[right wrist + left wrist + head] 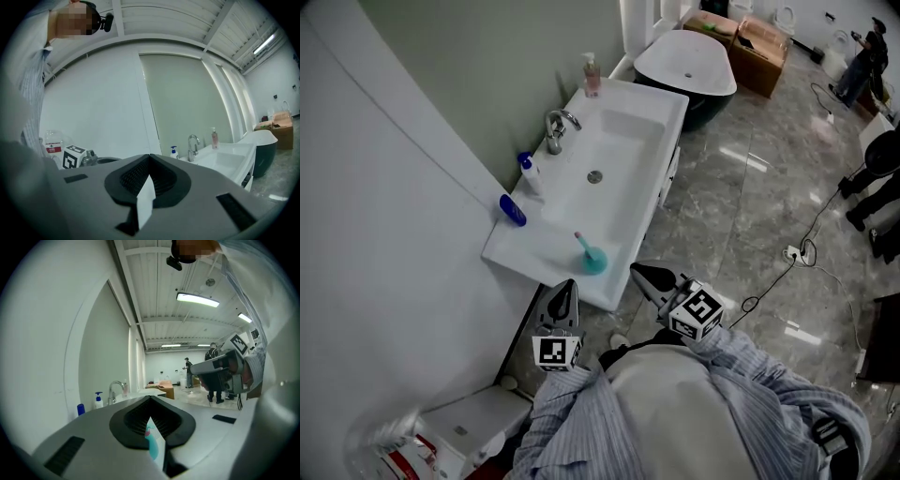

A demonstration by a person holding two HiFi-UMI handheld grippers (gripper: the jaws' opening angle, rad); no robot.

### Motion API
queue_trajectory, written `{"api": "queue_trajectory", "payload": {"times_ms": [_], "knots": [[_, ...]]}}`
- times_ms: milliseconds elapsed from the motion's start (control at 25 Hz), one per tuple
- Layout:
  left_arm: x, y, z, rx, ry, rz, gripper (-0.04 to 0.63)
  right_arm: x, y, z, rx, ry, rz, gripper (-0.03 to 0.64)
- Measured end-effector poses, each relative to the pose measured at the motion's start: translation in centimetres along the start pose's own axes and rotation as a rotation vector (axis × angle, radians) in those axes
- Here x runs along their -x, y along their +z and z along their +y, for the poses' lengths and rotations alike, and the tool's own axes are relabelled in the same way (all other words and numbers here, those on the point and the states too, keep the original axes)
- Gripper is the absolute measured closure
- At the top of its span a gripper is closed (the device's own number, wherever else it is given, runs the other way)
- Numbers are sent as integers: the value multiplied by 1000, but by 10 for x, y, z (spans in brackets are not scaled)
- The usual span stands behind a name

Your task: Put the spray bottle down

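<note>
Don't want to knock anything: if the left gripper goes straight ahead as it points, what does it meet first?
Likely the teal spray bottle on the sink's front rim, dead ahead of the left gripper; depth is unclear.

The left of the frame is closed off by a wall (394,187). Along it, the back rim of the sink (661,103) is occupied by a soap bottle (592,75), a faucet (558,127), a pump bottle (530,173) and a blue container (512,210). The front rim, at centre, is obstructed by a spray bottle (592,255). The bowl between is left open. Right of the sink, wide floor (741,187) is available, crossed by a cable (787,253). The upper centre is blocked by a bathtub (684,61), the lower left by a toilet (473,427).
</note>
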State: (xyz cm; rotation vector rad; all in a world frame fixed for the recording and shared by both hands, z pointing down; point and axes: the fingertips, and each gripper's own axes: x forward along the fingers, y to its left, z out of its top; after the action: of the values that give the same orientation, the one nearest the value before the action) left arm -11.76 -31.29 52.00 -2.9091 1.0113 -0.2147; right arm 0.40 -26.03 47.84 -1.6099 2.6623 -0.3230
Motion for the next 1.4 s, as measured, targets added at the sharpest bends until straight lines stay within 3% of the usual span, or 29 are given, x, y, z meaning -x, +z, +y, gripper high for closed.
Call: {"api": "queue_trajectory", "payload": {"times_ms": [400,1400], "knots": [[3,41,-41,22,-24,-39,595,7,-4,15,33,94,17,601],[-7,43,-53,42,-41,-31,595,9,-10,9,38,90,40,602]]}}
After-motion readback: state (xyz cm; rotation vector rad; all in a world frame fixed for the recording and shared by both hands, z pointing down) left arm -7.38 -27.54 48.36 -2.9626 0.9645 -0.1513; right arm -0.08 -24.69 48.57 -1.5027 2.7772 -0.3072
